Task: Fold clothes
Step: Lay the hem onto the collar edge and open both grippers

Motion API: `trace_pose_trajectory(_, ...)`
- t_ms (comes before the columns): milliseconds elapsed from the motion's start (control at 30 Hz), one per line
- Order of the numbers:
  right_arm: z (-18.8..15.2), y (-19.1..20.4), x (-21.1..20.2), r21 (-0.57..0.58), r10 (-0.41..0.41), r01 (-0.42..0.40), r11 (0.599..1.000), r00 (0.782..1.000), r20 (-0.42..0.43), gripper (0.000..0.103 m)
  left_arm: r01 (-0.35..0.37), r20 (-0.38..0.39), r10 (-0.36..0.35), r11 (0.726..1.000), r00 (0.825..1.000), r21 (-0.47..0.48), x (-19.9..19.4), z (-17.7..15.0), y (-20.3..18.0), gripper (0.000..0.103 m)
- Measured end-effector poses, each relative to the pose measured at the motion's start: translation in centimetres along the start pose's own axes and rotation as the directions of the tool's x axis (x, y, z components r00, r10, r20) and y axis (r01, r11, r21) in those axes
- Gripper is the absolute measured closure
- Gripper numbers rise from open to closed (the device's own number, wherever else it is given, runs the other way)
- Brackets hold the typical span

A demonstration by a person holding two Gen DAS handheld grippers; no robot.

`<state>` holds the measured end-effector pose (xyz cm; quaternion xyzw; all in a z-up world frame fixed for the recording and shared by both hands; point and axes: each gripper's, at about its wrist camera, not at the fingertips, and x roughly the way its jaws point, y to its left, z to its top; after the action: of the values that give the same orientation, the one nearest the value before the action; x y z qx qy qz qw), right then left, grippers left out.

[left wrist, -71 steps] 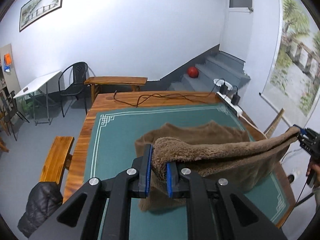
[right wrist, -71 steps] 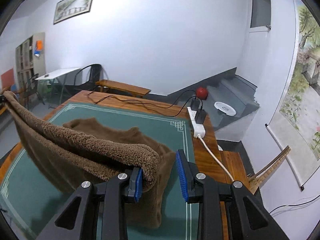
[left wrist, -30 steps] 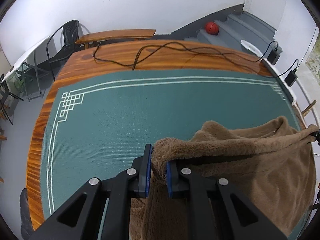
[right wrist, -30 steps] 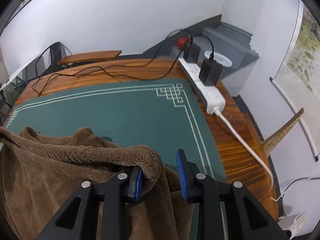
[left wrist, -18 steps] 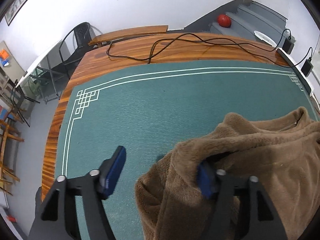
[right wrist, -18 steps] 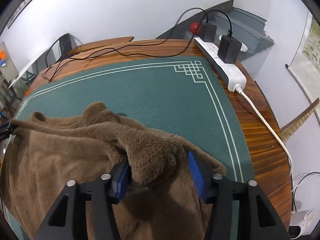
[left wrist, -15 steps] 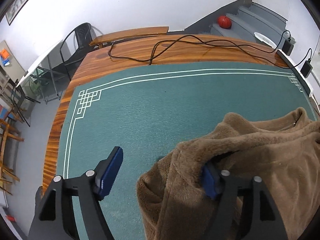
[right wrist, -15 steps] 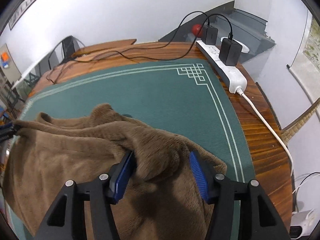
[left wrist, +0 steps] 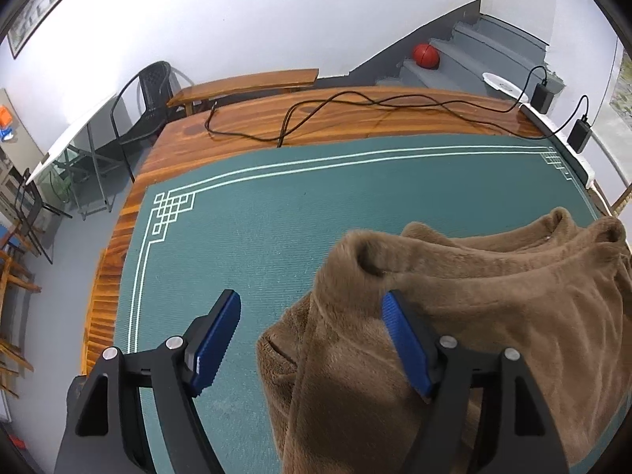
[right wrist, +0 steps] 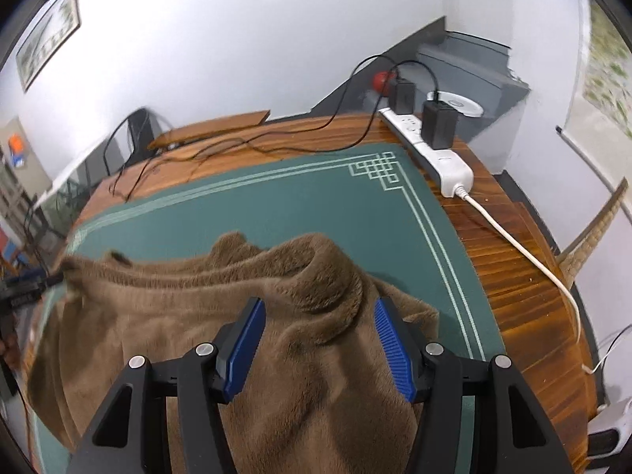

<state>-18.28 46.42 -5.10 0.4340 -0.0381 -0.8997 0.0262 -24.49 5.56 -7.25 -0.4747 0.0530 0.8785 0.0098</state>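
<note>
A brown fleece garment (left wrist: 493, 316) lies folded over on the green mat (left wrist: 276, 217), its folded edge facing the far side; it also shows in the right wrist view (right wrist: 197, 316). My left gripper (left wrist: 312, 316) is open at the garment's left end, its right finger against the fabric. My right gripper (right wrist: 320, 324) is open over the garment's right end, with a fold of fleece bulging between the jaws. The left gripper shows at the far left of the right wrist view (right wrist: 27, 288).
The mat covers a wooden table (left wrist: 355, 118) with black cables (left wrist: 316, 110) at the back. A white power strip (right wrist: 430, 150) with chargers and a white cord (right wrist: 513, 245) lies along the right edge. A bench, chairs and stairs stand beyond.
Both grippers carried the garment's edge forward and down onto the mat, then opened and let go. The fleece now rests on the table, and both jaws have spread wider.
</note>
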Motion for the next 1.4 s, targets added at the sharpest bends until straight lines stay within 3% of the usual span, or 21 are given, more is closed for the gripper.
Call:
trace_pose_trajectory(467, -1.7, 2.6, 2.0, -0.060, 0.047, -0.052, 0.997, 0.995, -0.083, 0.043, -0.024, 0.023, 0.022, 0.998, 0.999, 0.065, -1.8, -1.0, -2.0, 0.024)
trace_pose_trajectory(533, -1.9, 3.0, 2.6, -0.067, 0.047, -0.054, 0.996, 0.994, -0.099, 0.038, -0.020, 0.009, 0.019, 0.998, 1.000, 0.067, -1.7, -1.3, -2.2, 0.024)
trace_pose_trajectory(600, -2.0, 3.1, 3.3, -0.072, 0.036, -0.045, 0.996, 0.993, -0.114, 0.032, 0.004, -0.006, -0.003, 0.998, 1.000, 0.067, -1.5, -1.7, -2.4, 0.024)
trace_pose_trajectory(700, -1.6, 3.1, 4.8, -0.088, 0.004, -0.015, 0.996, 0.991, -0.134, 0.032, 0.029, -0.033, -0.026, 0.996, 0.999, 0.084, -0.5, -2.2, -3.1, 0.024)
trace_pose_trajectory(933, 0.8, 0.1, 8.0, 0.005, -0.068, 0.069, 0.998, 0.989, -0.133, 0.032, -0.042, -0.092, 0.048, 0.997, 0.995, 0.066, 4.4, -1.7, -2.5, 0.021)
trace_pose_trajectory(1033, 0.7, 0.0, 9.1, -0.009, -0.092, 0.092, 0.996, 0.985, -0.145, 0.032, -0.015, -0.110, 0.014, 1.000, 0.994, -0.001, 5.9, -2.1, -1.3, 0.014)
trace_pose_trajectory(1167, 0.1, 1.2, 9.3, -0.075, -0.148, 0.140, 0.987, 0.982, -0.119, 0.031, 0.011, -0.095, -0.014, 1.000, 0.995, -0.027, 6.3, -2.9, -0.7, 0.013)
trace_pose_trajectory(1400, 0.4, 2.4, 7.1, -0.103, -0.109, 0.097, 0.990, 0.988, -0.111, 0.030, 0.063, -0.061, -0.064, 0.998, 0.996, -0.027, 3.4, -2.1, -0.3, 0.013)
